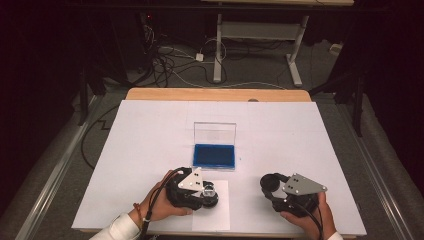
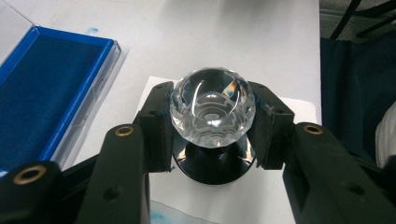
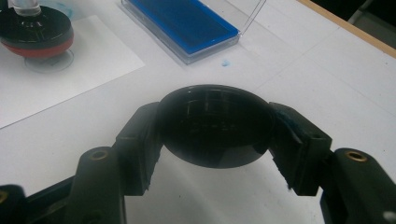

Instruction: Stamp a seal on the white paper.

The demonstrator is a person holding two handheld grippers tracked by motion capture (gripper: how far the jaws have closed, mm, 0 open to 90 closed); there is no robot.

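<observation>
My left gripper is closed on the faceted clear knob of a stamp, one pad on each side of it. The black base of the stamp sits below the knob, on the small paper sheet near the front edge of the surface. My right gripper is closed on a black round cap and holds it just above the surface, well apart from the stamp. The open blue ink pad lies just behind the left gripper, with its clear lid standing upright. To the left, to the right and behind the ink pad, the white surface gives wide room for moving.
</observation>
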